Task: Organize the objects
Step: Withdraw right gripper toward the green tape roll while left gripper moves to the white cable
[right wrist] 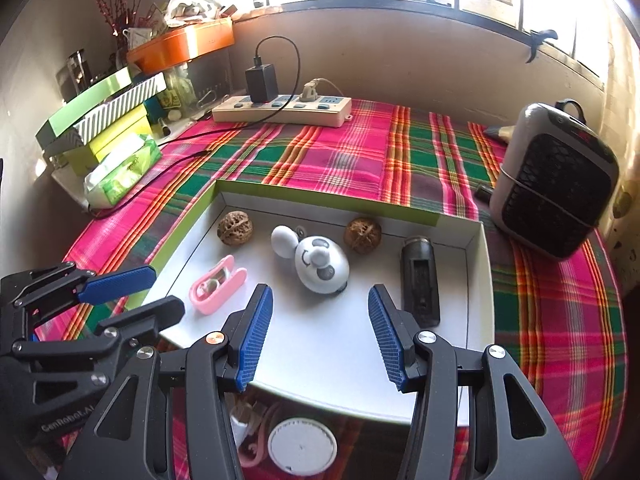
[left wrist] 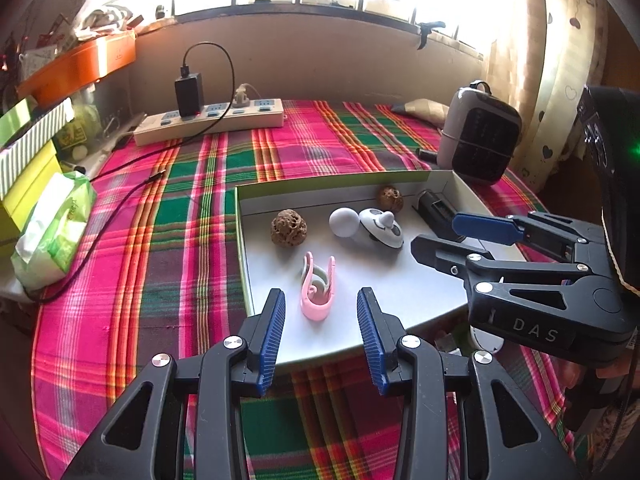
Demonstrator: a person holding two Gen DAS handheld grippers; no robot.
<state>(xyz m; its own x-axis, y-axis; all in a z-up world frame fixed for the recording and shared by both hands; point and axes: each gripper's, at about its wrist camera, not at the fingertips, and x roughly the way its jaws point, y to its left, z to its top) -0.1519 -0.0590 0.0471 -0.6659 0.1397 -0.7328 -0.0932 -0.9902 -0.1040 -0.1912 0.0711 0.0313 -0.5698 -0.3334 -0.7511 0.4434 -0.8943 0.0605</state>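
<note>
A shallow white box with green walls (left wrist: 240,240) (right wrist: 476,280) lies on the plaid cloth. In it are a pink clip (left wrist: 317,290) (right wrist: 216,289), two carved walnuts (left wrist: 288,227) (right wrist: 235,227), a white panda-faced toy (left wrist: 380,226) (right wrist: 320,264) and a black lighter-like item (left wrist: 438,214) (right wrist: 419,280). My left gripper (left wrist: 321,338) is open and empty, just in front of the pink clip. My right gripper (right wrist: 320,334) is open and empty, over the box's near part, in front of the panda toy.
A power strip (left wrist: 208,122) (right wrist: 282,110) with a black charger and cable sits at the back. A small heater (left wrist: 478,132) (right wrist: 556,184) stands at the right. A tissue pack (left wrist: 54,226) (right wrist: 122,170) and stacked boxes are at the left. A white round lid (right wrist: 302,446) lies below the box's near edge.
</note>
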